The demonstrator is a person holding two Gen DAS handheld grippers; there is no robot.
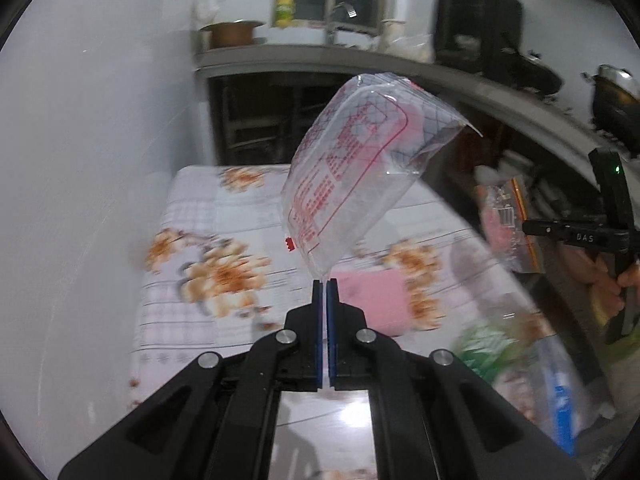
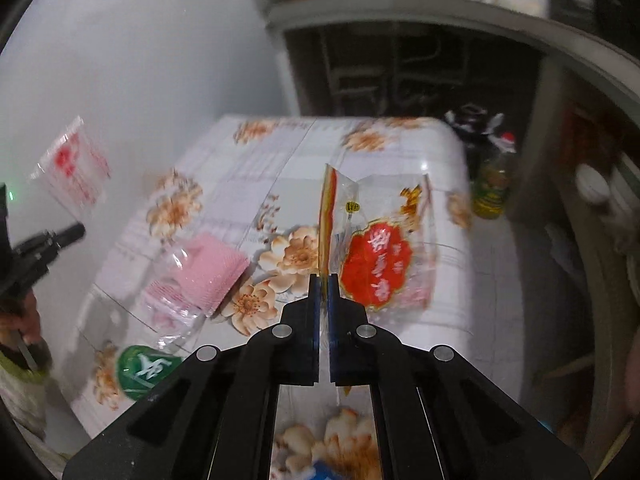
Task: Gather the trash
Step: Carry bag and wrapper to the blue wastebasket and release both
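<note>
The left tongs (image 1: 324,280) are clamped flat on the lower edge of a clear plastic bag printed in red (image 1: 352,168), which stands up from the tips into the middle of the left wrist frame, lifted off the tabletop (image 1: 192,208) with its flowered cloth. The right tongs (image 2: 324,276) are likewise closed, pinching the orange-edged fold of a clear wrapper with a red label (image 2: 376,264); it hangs to the right of the tips, just above the cloth.

Further out, trash remains on the tabletop: a pink packet inside clear film (image 2: 200,276) at centre left of the right wrist frame, a green-labelled wrapper (image 2: 144,366) at lower left, and something blue at the bottom edge, too blurred to name. At the right edge of the left wrist frame a hand holds the other tool with its wrapper.

The step in hand looks like carrying off two pieces at once, both grips made. No bin or collecting bag shows in either view, so the next move calls for finding that drop point, bringing both pieces over it and releasing. Thin film may cling to the pads on release.
</note>
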